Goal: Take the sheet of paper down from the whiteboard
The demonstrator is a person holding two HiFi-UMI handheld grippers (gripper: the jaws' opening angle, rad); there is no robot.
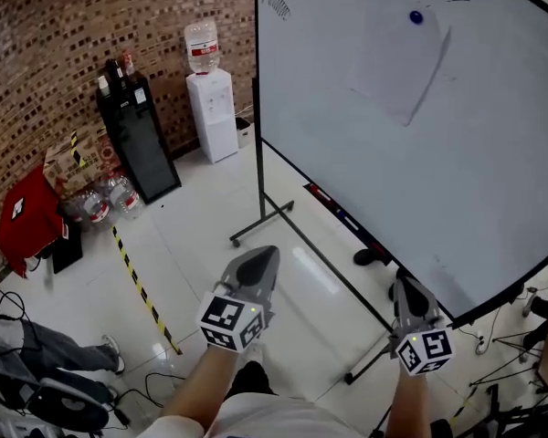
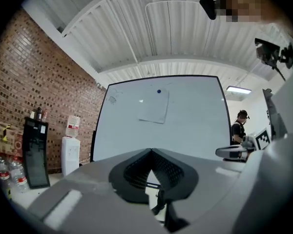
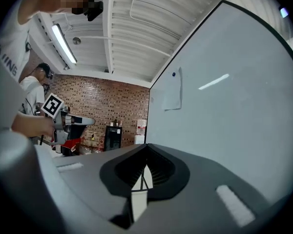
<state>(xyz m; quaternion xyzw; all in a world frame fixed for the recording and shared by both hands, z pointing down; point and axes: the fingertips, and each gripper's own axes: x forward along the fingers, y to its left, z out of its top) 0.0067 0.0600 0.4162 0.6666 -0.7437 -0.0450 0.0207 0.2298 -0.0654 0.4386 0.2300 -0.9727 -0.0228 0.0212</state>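
A white sheet of paper (image 1: 400, 62) hangs high on the whiteboard (image 1: 493, 181), pinned at its top by a small blue magnet (image 1: 416, 16). The left gripper view shows the same sheet of paper (image 2: 154, 106) and magnet (image 2: 159, 91) far ahead; in the right gripper view the sheet of paper (image 3: 173, 92) is seen edge-on along the board. My left gripper (image 1: 258, 265) is held level in front of the board's left part, shut and empty. Low at the board's bottom edge is my right gripper (image 1: 409, 292), likewise shut with nothing in it. Both stand well below and short of the paper.
The whiteboard rests on a black wheeled stand (image 1: 267, 222). A water dispenser (image 1: 210, 99) and a black cabinet (image 1: 137, 135) stand against the brick wall. Yellow-black tape (image 1: 137, 281) runs across the floor. Another person (image 2: 240, 126) stands right of the board; tripods and cables (image 1: 521, 345) crowd the right.
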